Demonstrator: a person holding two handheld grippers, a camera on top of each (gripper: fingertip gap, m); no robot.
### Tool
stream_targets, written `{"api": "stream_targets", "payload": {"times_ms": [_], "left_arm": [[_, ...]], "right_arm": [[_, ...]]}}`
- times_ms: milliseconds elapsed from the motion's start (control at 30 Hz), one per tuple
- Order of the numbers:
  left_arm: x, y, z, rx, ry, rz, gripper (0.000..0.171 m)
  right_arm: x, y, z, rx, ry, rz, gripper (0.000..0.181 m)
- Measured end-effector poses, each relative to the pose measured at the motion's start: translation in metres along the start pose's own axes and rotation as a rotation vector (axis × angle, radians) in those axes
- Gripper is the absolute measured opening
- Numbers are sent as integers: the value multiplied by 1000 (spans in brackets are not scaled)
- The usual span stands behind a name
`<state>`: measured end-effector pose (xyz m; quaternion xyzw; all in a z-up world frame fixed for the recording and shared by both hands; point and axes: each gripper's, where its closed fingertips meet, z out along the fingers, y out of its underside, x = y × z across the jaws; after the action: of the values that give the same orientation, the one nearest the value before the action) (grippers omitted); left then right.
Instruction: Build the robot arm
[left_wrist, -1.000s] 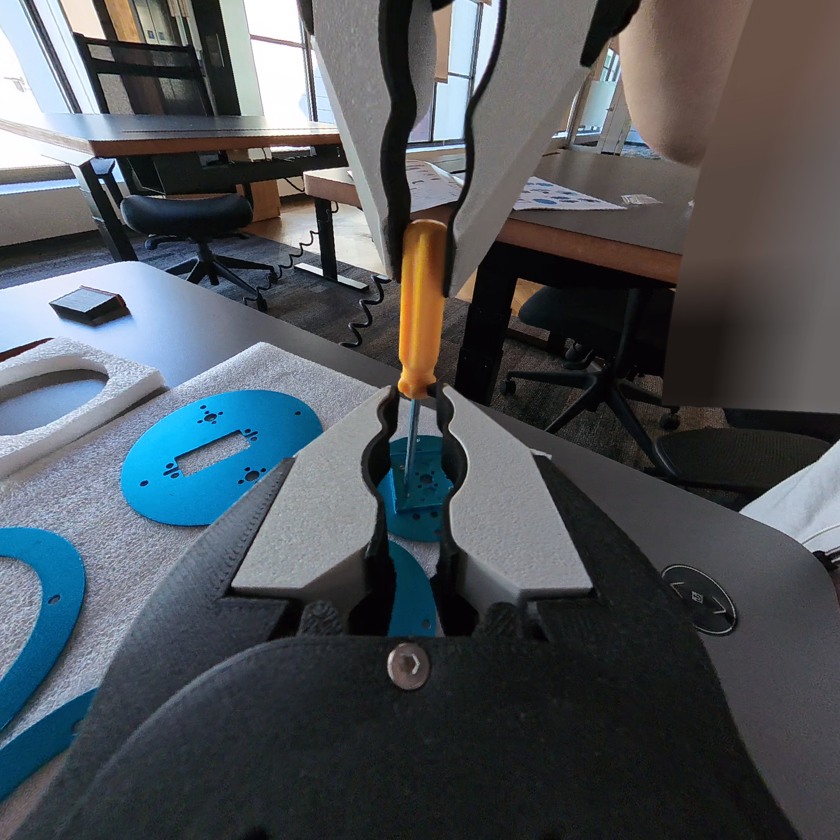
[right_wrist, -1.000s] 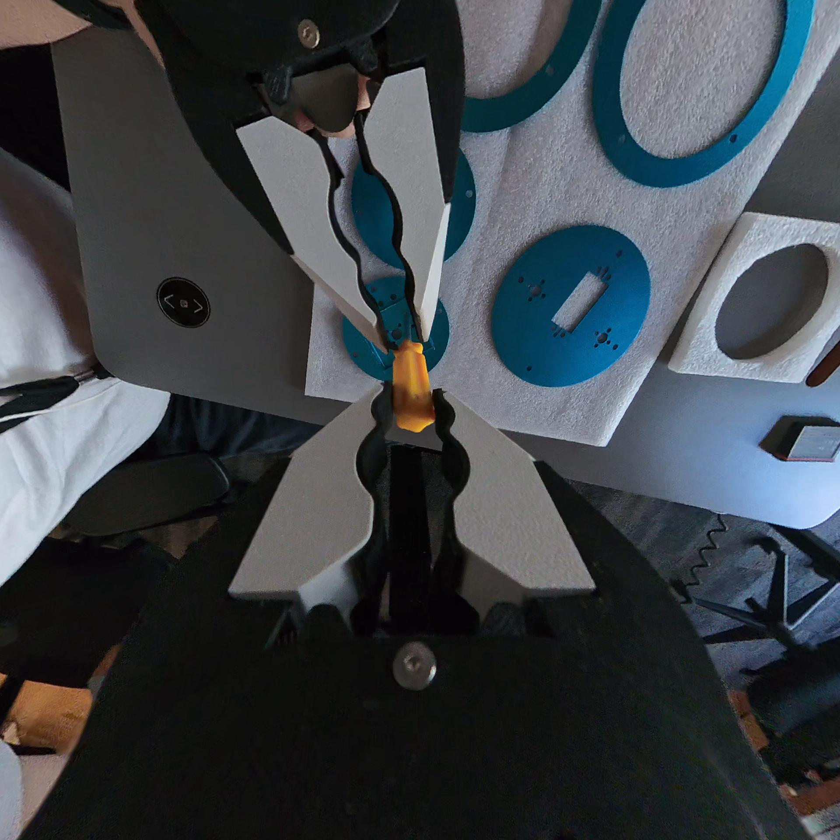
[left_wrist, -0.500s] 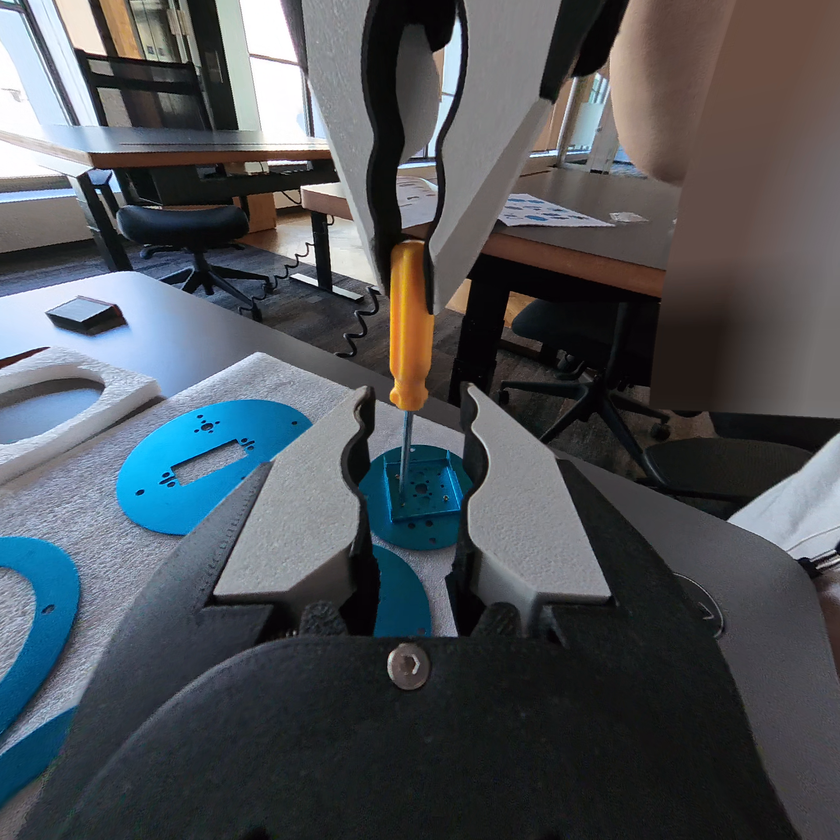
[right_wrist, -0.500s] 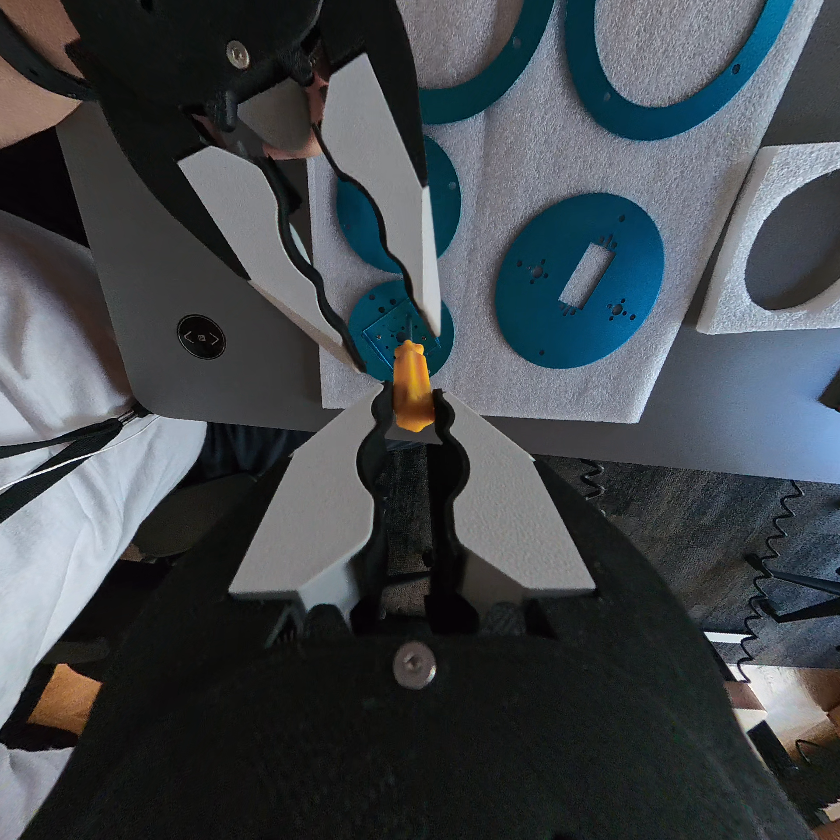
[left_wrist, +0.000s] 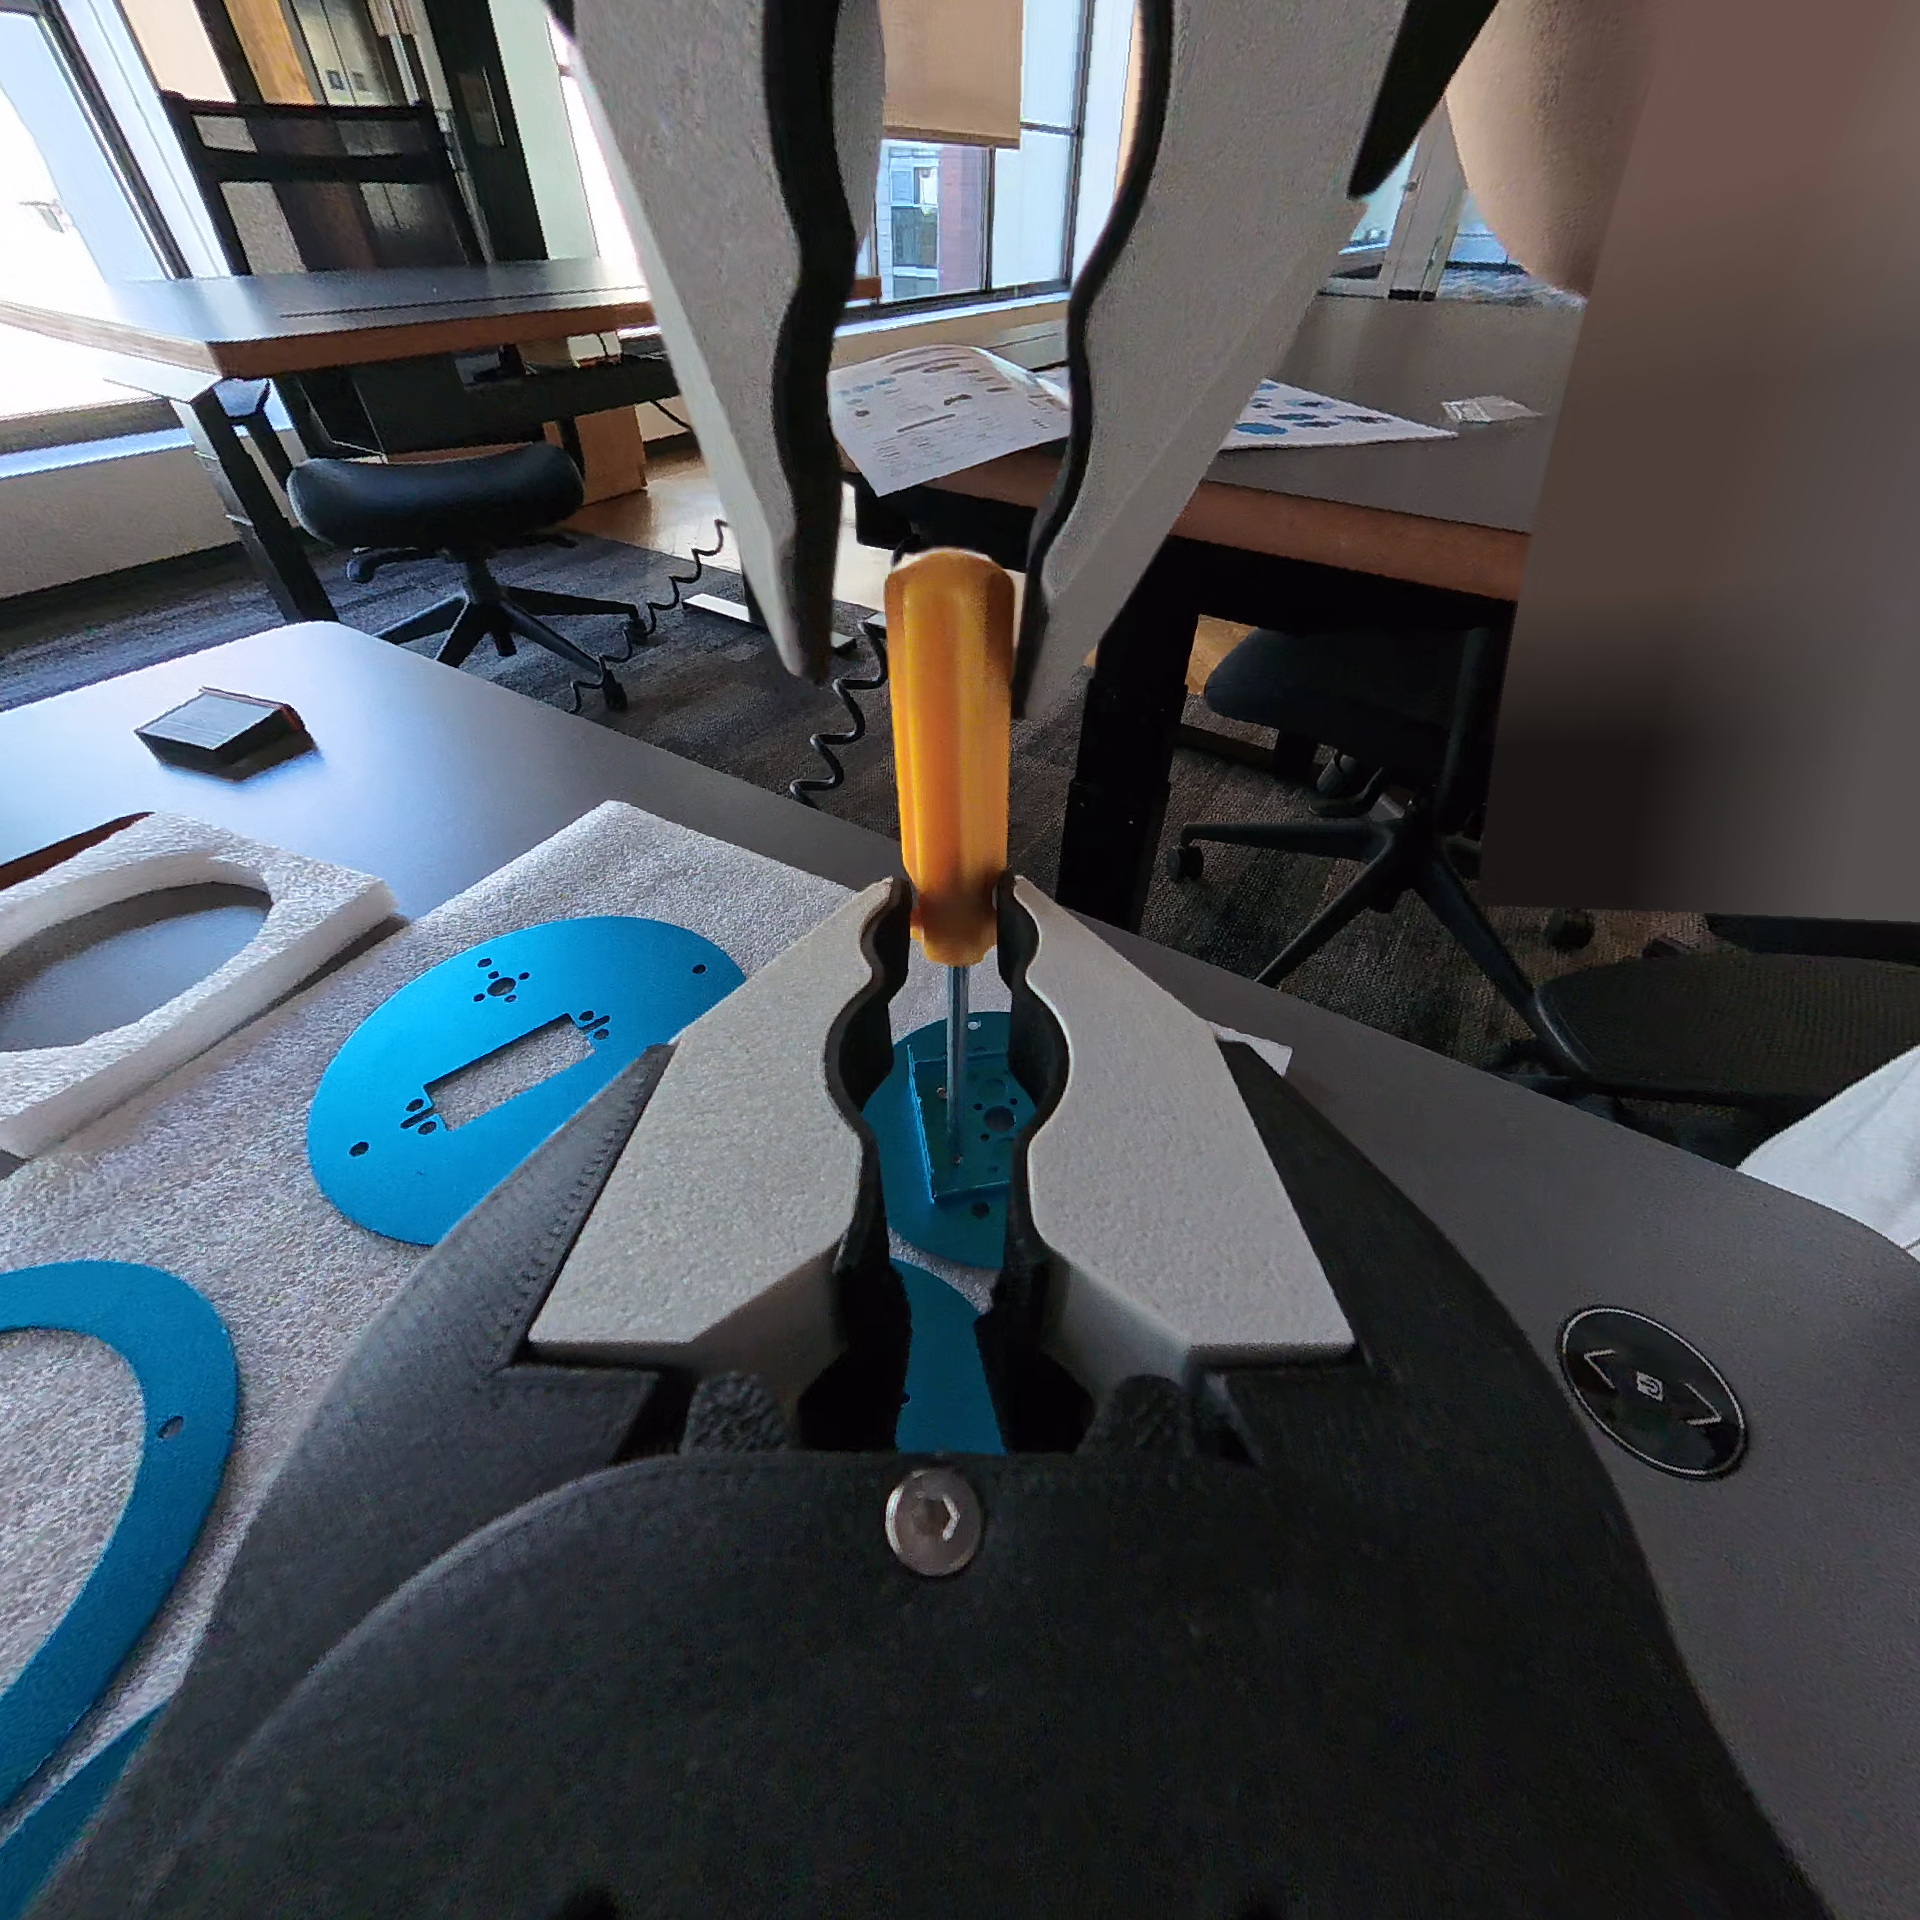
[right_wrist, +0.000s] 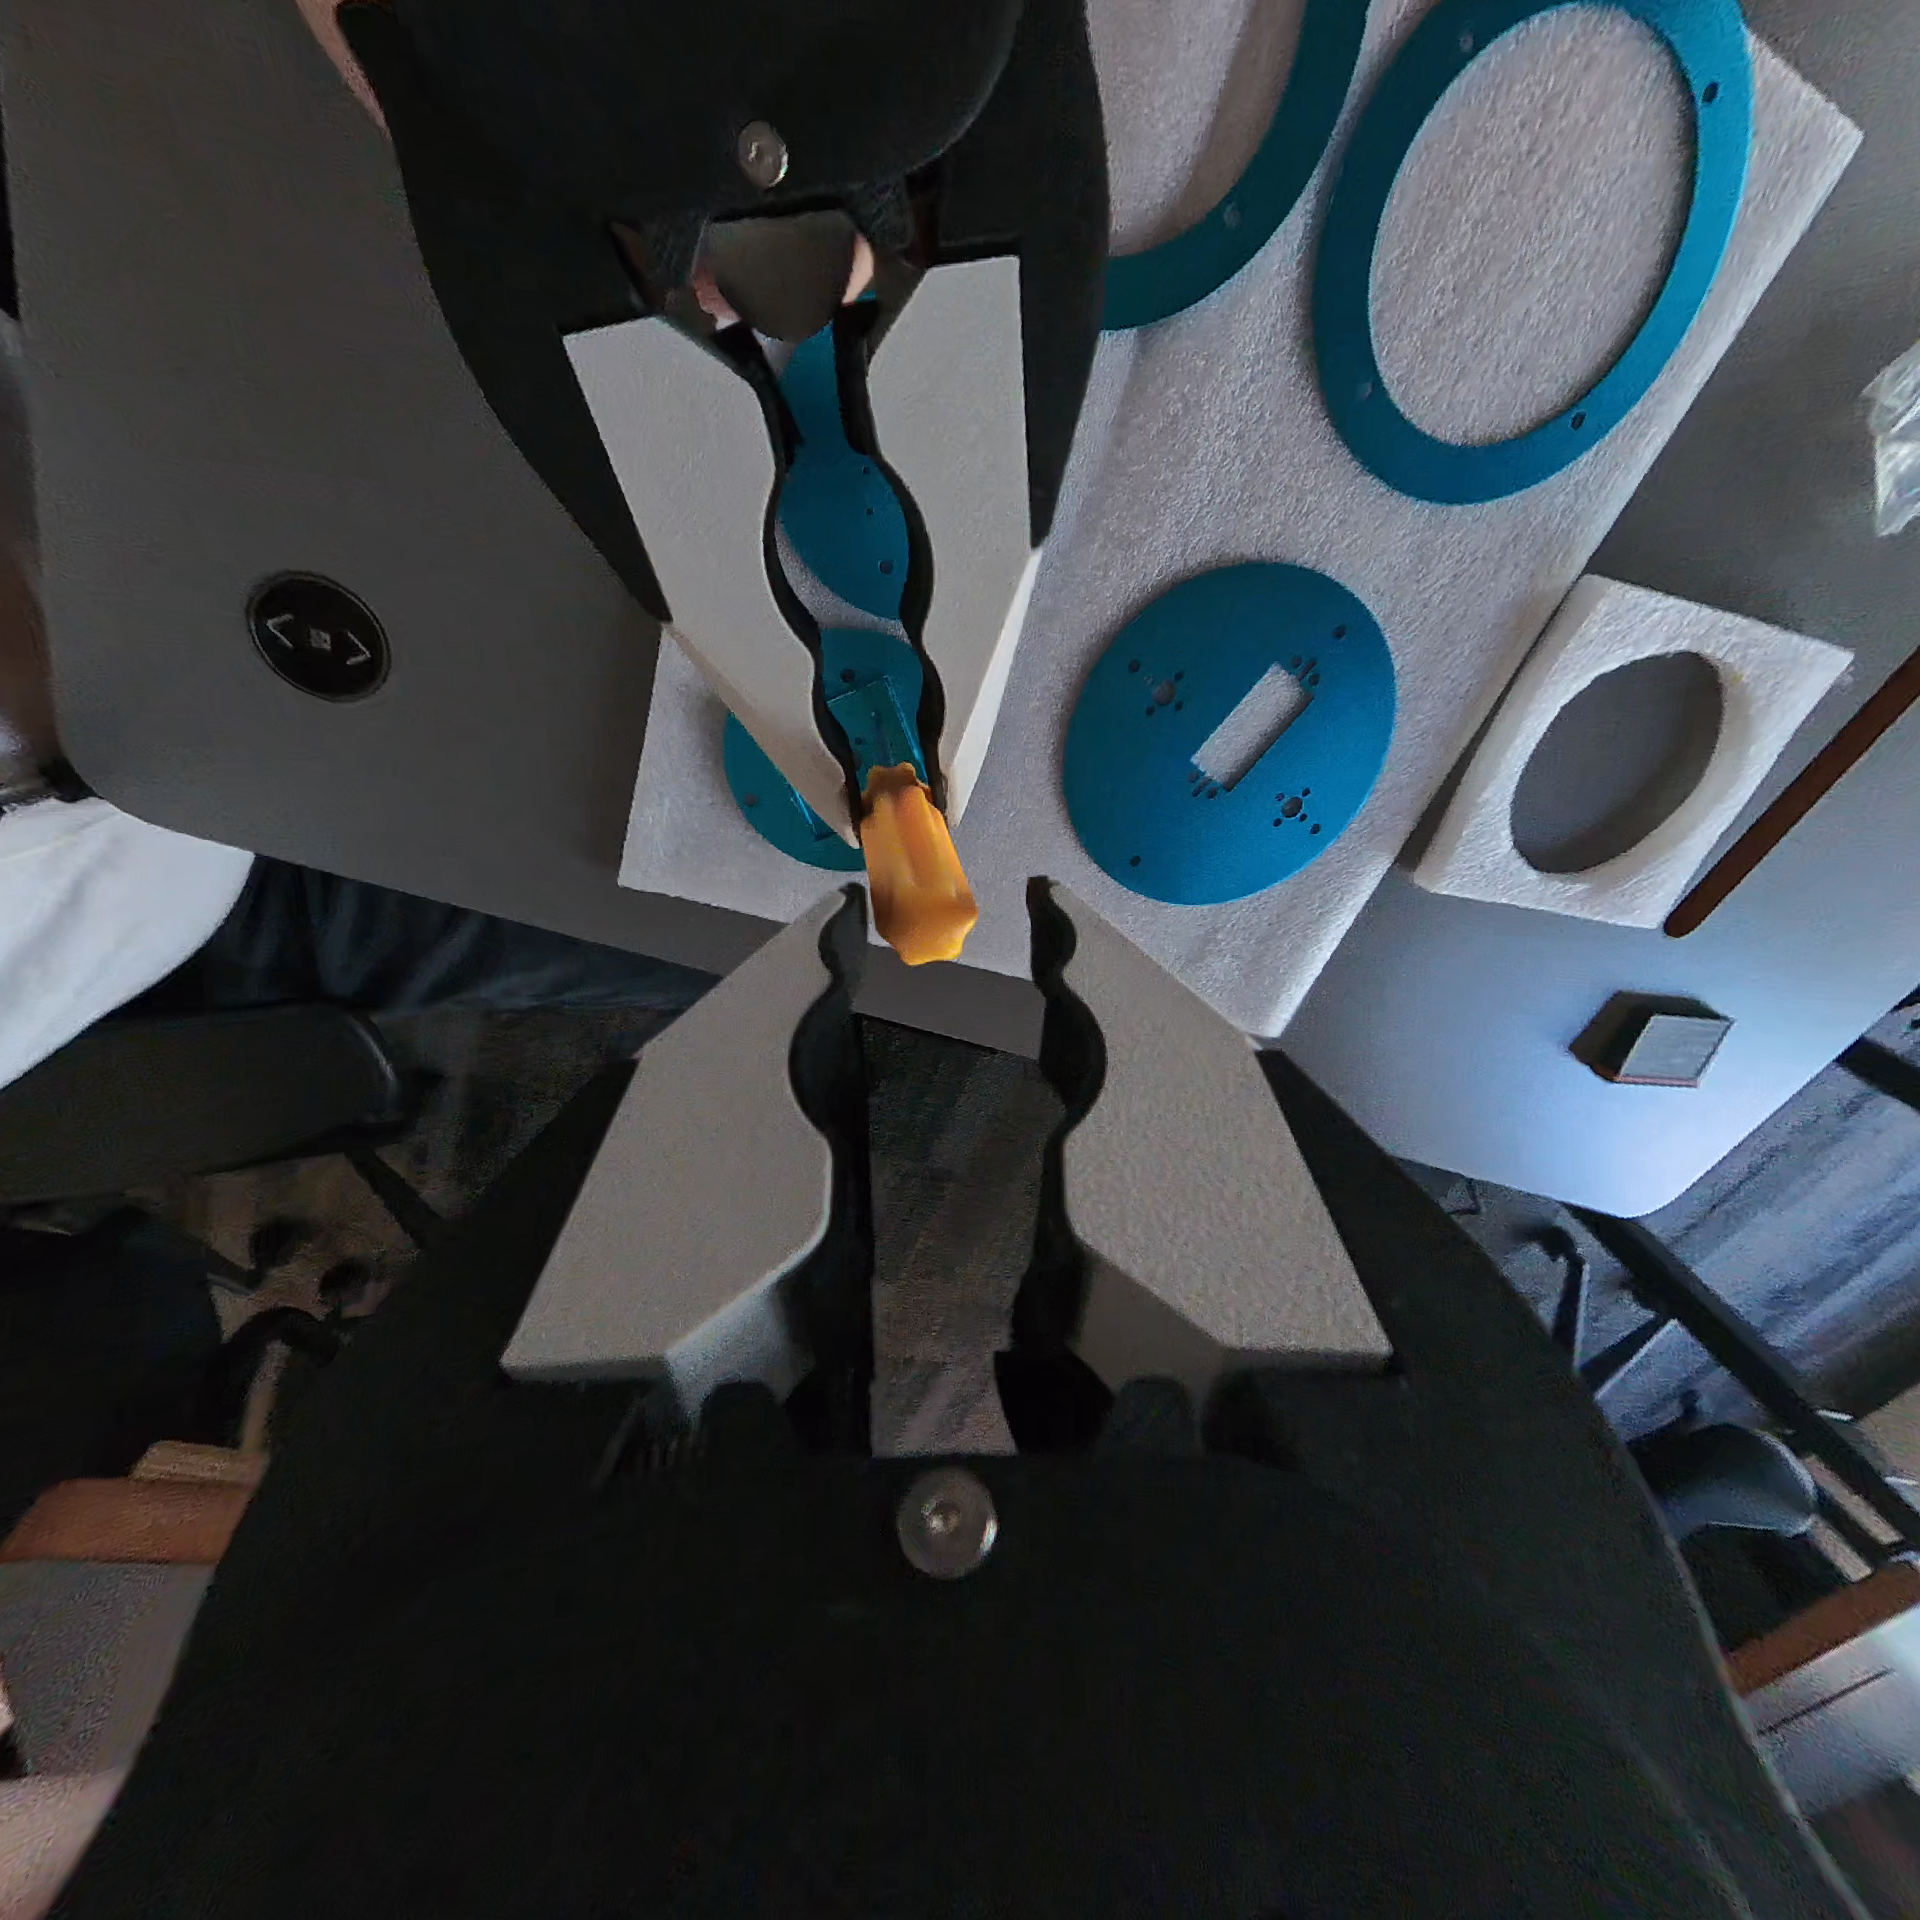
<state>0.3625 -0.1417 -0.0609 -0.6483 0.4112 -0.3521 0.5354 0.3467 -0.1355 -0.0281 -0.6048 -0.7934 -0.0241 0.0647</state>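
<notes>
- Left gripper (left_wrist: 951, 902) – jaws nearly closed, pinching the lower end of the orange handle of a screwdriver (left_wrist: 951, 748); tool stands upright, shaft pointing down
- Screwdriver tip sits inside a small blue bracket (left_wrist: 961, 1127) on a small blue disc (left_wrist: 951, 1216); can't tell if tip is seated in a hole
- Right gripper (right_wrist: 945, 914) – jaws parted wider than the handle, holding nothing; handle's top end lies just by the left-hand tip in the right wrist view, whether it touches is unclear. In left wrist view same gripper hangs over the tool, fingertips (left_wrist: 800, 582) either side of the handle top with a gap each side
- Second small blue disc (right_wrist: 847, 530) just behind the first, seen between the left jaws
- All on a white foam sheet (left_wrist: 260, 1174) near the table edge
- On the sheet, beside the small discs: larger blue disc w/ rectangular cutout (left_wrist: 509, 1070); farther on, 2 blue rings, one whole (right_wrist: 1532, 239), the other partly hidden (right_wrist: 1216, 249)
- White foam block w/ oval hole (right_wrist: 1621, 769) next to the sheet, on the grey table (left_wrist: 1507, 1195)
- Small dark box (left_wrist: 223, 732) well apart on the table; round black button panel (left_wrist: 1652, 1392) set in the tabletop near the corner
- Beyond: other desks, office chairs, papers on a wood-edged desk (left_wrist: 1351, 499); person's white sleeve (right_wrist: 94, 904) at table edge
</notes>
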Motion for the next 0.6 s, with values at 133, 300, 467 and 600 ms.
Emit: {"api": "stream_targets", "payload": {"times_ms": [133,300,467,600], "left_arm": [[1,1,0,-6,20,8,15],[-2,-1,-1,8,-2,-13,17],[-1,-1,-2,9,-5,11,13],[1,-1,-2,10,11,19,13]], "right_arm": [[-7,1,1,-15,-66,6,18],[-6,3,2,-34,-105,283,17],[-7,2,2,-36,-59,231,26],[-9,3,6,-59,-1,-14,26]]}}
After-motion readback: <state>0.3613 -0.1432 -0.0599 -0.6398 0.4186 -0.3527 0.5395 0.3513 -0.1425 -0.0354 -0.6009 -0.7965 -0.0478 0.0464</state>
